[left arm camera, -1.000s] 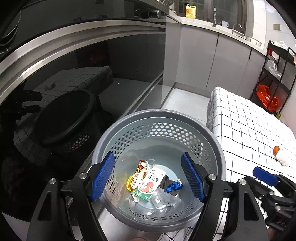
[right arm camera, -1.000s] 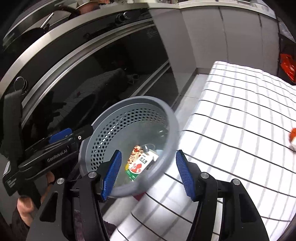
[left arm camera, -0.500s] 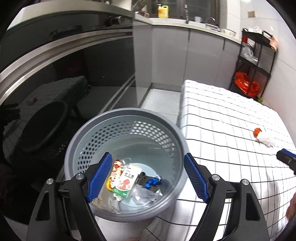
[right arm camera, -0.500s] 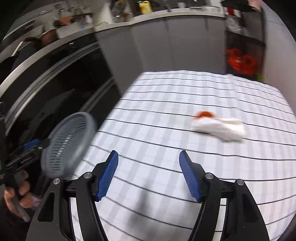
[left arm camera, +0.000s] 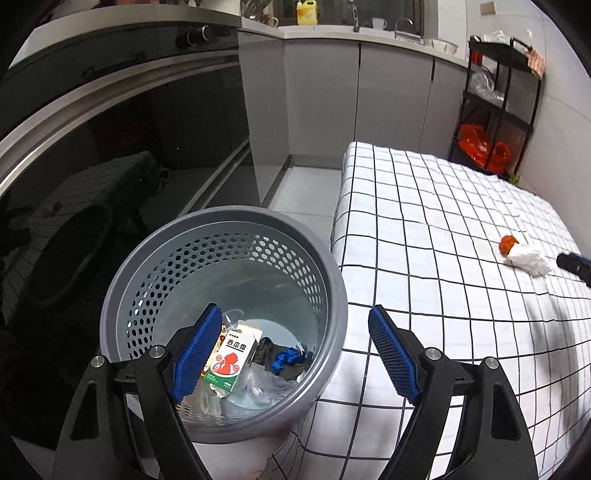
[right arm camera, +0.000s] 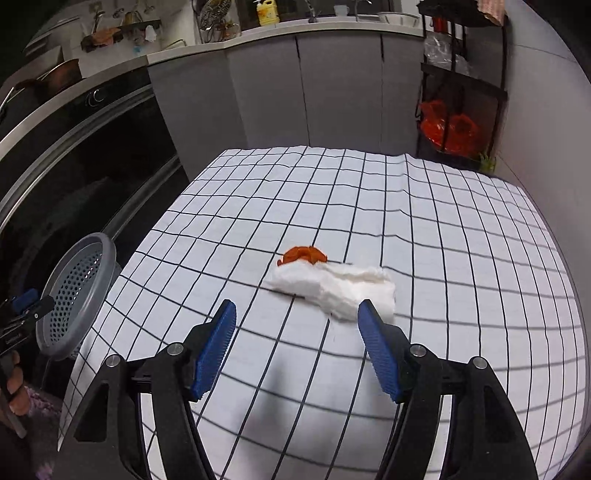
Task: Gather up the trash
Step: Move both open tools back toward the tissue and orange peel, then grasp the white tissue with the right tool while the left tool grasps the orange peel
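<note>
A grey perforated waste basket (left arm camera: 155,273) stands beside the table's left edge; it also shows in the right wrist view (right arm camera: 74,291). Inside lie a small carton (left arm camera: 231,356), blue scraps (left arm camera: 290,358) and clear plastic. My left gripper (left arm camera: 295,354) is open and empty above the basket's near rim. A crumpled white tissue (right arm camera: 332,286) and an orange peel (right arm camera: 303,254) lie on the checked tablecloth (right arm camera: 369,206); both show in the left wrist view (left arm camera: 528,256). My right gripper (right arm camera: 295,347) is open and empty, just short of the tissue.
A dark oven front (left arm camera: 92,129) and grey cabinets (left arm camera: 321,96) run along the left and back. A black shelf rack (right arm camera: 461,92) with orange bags (right arm camera: 448,131) stands at the table's far right corner. A yellow bottle (right arm camera: 266,12) sits on the counter.
My right gripper has swung from over the basket to the table and now faces the tissue and peel up close. My left gripper's view has shifted right, with the basket now lower left.
</note>
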A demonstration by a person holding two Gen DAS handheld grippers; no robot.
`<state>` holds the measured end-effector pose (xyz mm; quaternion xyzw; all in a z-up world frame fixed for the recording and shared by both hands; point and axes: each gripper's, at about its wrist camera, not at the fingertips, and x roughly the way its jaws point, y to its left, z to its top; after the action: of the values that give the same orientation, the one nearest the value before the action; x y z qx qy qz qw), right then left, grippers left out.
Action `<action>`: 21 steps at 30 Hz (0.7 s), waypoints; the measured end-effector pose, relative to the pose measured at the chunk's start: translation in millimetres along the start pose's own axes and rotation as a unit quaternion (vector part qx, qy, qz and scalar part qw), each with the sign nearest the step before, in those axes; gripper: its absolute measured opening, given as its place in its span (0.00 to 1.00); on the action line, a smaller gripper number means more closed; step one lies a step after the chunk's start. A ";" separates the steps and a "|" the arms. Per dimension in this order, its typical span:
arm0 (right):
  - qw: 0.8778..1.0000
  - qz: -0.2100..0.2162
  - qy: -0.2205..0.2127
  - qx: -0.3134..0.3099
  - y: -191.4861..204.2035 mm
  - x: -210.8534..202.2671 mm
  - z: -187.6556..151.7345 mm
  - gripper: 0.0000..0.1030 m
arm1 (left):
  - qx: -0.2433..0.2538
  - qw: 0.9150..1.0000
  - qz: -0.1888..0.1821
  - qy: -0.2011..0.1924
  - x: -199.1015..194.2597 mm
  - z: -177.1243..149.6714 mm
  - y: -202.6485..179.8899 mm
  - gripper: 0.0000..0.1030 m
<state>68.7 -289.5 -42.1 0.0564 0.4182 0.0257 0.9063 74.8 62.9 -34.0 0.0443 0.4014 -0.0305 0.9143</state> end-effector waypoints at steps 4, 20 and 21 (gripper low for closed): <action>1.000 0.014 0.000 -0.006 -3.8 11.3 6.4 0.64 | 0.018 1.000 0.013 -0.006 0.1 -0.7 -12.9 0.77; 0.999 0.009 0.026 -0.039 -14.3 46.0 6.3 0.65 | 0.083 0.995 -0.049 -0.004 -10.3 -3.5 -95.1 0.77; 0.999 0.005 0.027 -0.040 -14.0 48.2 6.8 0.65 | 0.086 0.995 -0.051 -0.002 -9.6 -4.1 -100.4 0.77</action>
<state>105.1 -299.4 -75.9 0.0211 0.4410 0.0483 0.8960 56.2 -36.3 -35.4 0.1024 0.3969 -0.1120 0.9053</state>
